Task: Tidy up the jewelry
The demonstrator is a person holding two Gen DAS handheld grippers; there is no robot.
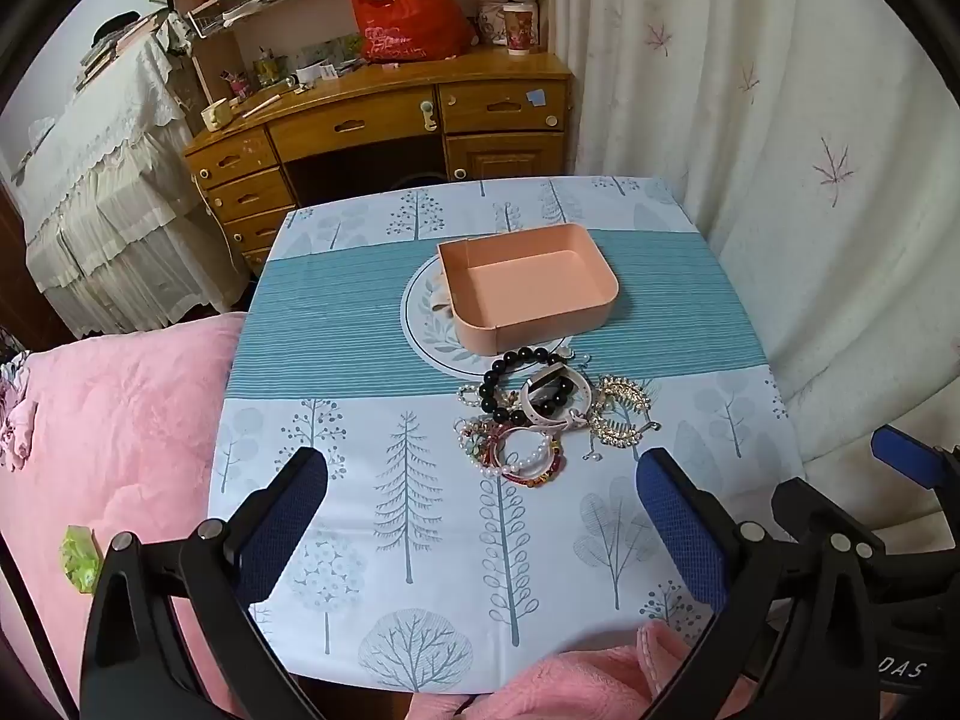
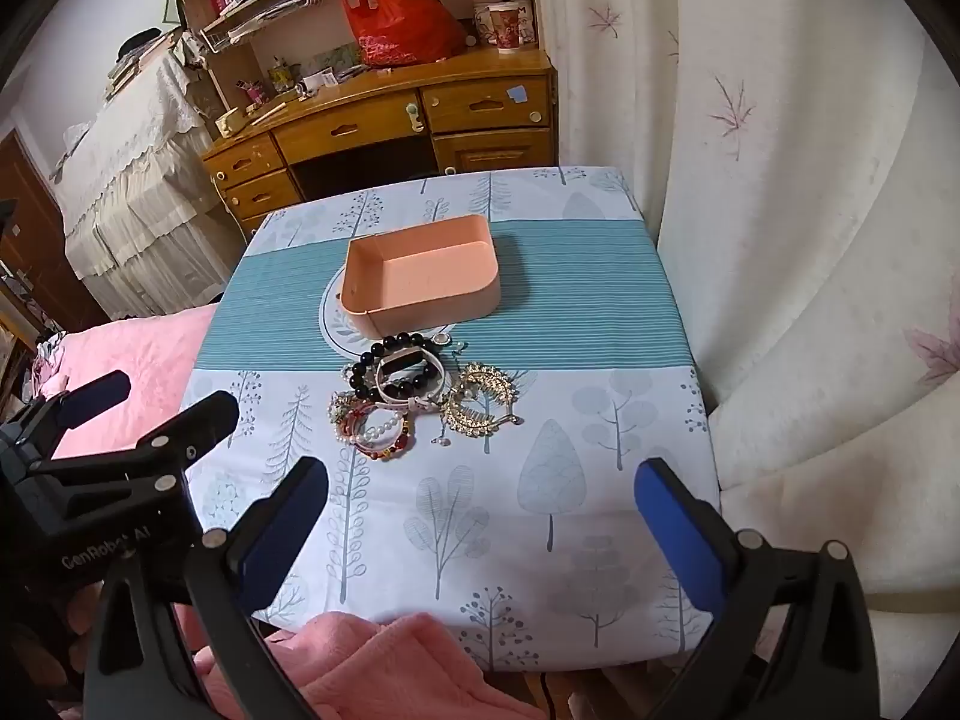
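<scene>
Bedroom table under tree-print blue tablecloth (image 1: 420,516): empty peach plastic tray (image 1: 528,288) at centre; tangled heap of bead bracelets, watch and gold pieces (image 1: 540,420) just before it, unsorted; left gripper (image 1: 480,516) and right gripper (image 2: 480,516) jaws apart, holding nothing; task unstarted

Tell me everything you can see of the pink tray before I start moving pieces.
The pink tray is a shallow, open-topped rectangular box of smooth, plastic-looking material with rounded corners and low straight walls. It looks empty. It sits upright on the teal striped band of the tablecloth, partly over a round leaf print. The black bead bracelet lies right at its near wall; contact is unclear. Neither gripper touches it.
</scene>
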